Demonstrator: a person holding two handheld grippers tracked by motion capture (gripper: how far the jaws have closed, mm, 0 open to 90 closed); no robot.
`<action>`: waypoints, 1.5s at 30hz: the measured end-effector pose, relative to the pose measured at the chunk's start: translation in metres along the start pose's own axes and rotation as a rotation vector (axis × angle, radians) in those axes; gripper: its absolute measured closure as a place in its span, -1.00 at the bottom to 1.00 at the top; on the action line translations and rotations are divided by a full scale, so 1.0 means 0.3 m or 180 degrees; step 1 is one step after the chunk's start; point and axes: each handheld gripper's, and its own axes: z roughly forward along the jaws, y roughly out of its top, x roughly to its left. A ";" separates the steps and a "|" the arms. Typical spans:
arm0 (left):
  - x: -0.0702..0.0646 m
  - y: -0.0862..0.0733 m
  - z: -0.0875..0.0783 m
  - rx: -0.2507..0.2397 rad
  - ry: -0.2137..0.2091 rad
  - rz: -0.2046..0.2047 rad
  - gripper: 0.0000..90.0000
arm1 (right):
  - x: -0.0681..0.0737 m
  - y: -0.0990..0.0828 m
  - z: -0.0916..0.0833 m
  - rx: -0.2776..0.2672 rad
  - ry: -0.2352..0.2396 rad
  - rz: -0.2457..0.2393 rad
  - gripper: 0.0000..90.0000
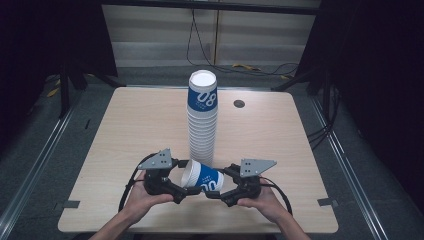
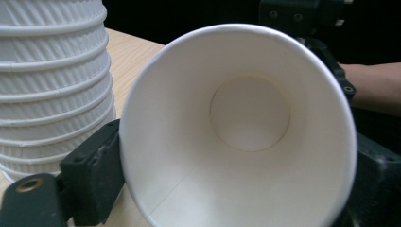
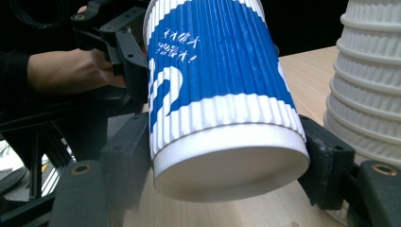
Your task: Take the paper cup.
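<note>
A light wooden table (image 1: 125,150) is seen from above, and at its centre a tall stack of white ribbed paper cups (image 1: 202,125) stands upright, topped by a cup with a blue band printed with white figures. The stack's ribbed white rims are also seen at 9 o'clock in the left gripper view (image 2: 52,85) and at 3 o'clock in the right gripper view (image 3: 369,80).

Just in front of the stack's foot, at 6 o'clock from it, a single blue-and-white ribbed paper cup (image 1: 201,176) is held on its side above the table, tilted, between the two grippers. Its wall is corrugated, blue over most of its height with white script and a white band near the base (image 3: 222,90). Its inside (image 2: 236,137) is plain white and empty, with a seam running down the wall to the round bottom.

The cup's mouth end is clasped by the left gripper (image 1: 172,187), whose black jaws lie against the rim on both sides. The cup's base end is clasped by the right gripper (image 1: 225,192), its jaws pressed on either side of the white band.
</note>
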 end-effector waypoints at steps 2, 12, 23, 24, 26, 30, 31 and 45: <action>0.001 -0.001 0.000 0.0022 -0.0001 0.0010 -0.72 | -0.002 -0.002 0.003 0.0037 0.0018 0.0002 -0.37; -0.002 -0.004 0.006 0.0089 0.0018 0.0087 -0.68 | -0.012 -0.009 0.010 0.0171 0.0041 0.0096 -0.41; -0.011 0.001 0.002 0.0099 0.0025 0.0173 -0.60 | -0.011 -0.016 0.019 0.0311 -0.0033 0.0120 -0.50; -0.013 0.001 0.004 0.0099 0.0026 0.0187 -0.60 | -0.011 -0.016 0.019 0.0326 -0.0043 0.0142 -0.50; -0.014 0.001 0.005 0.0100 0.0035 0.0199 -0.59 | -0.013 -0.016 0.019 0.0346 -0.0044 0.0158 -0.52; -0.010 0.007 -0.007 0.0068 0.0059 0.0196 -0.59 | -0.012 -0.019 0.019 0.0428 -0.0084 0.0178 -0.57; -0.010 0.008 -0.009 0.0063 0.0064 0.0195 -0.59 | -0.012 -0.019 0.019 0.0435 -0.0087 0.0183 -0.57; 0.018 0.023 -0.080 -0.0041 0.0152 0.0033 -0.59 | -0.020 -0.019 0.013 0.0594 -0.0196 0.0217 -0.60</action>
